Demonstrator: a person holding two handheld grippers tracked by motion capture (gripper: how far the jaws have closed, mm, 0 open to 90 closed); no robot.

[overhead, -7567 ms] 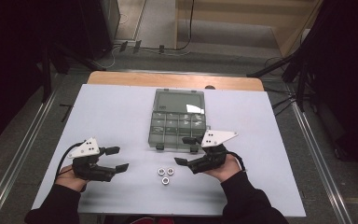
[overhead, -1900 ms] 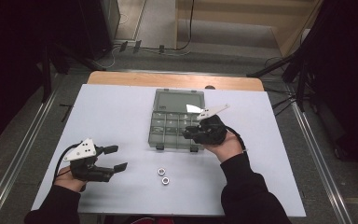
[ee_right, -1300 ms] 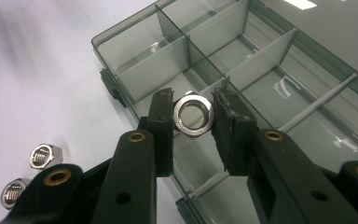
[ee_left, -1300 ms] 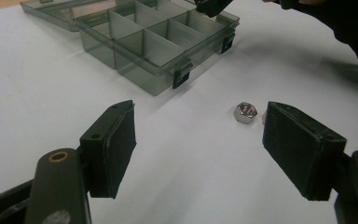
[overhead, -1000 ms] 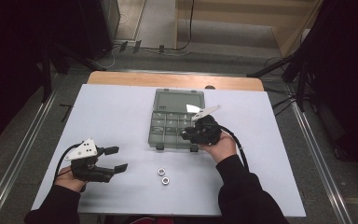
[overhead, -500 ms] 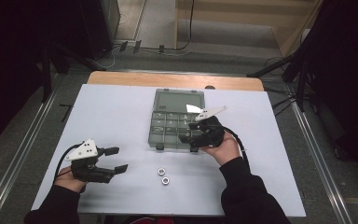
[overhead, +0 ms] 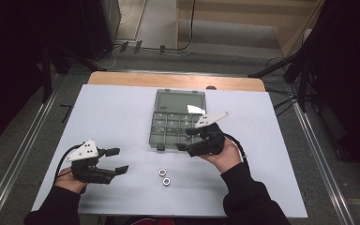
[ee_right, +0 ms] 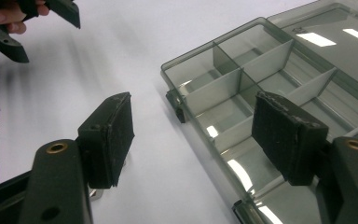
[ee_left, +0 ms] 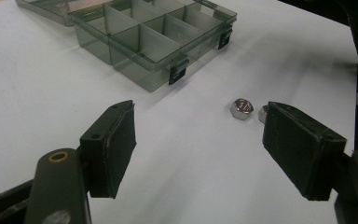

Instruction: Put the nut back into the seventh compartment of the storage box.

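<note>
A smoky translucent plastic organizer box is seen lying open on the white table, set toward the far edge, slightly right of centre. Its flat lid is folded back toward the far edge; the tray part is divided by thin upright walls into small rectangular compartments, and glare is caught on the glossy plastic. Two dark latches are seen on the tray's near wall. What lies inside the compartments cannot be told.

Two small hex nuts, shiny metal, are found on the bare table toward the near edge, just beside each other, well apart from the box; one nut is seen faceted and domed in the left gripper view.

The right gripper is held at the tray's near right corner, jaws released and spread wide, having just been opening; nothing is gripped between the rough black pads, one over the table, the other over the tray. The left gripper is held near the table's near left corner, jaws released and empty, its matte black pads standing apart above the white surface, with the nuts near the right-hand pad in its own view.
</note>
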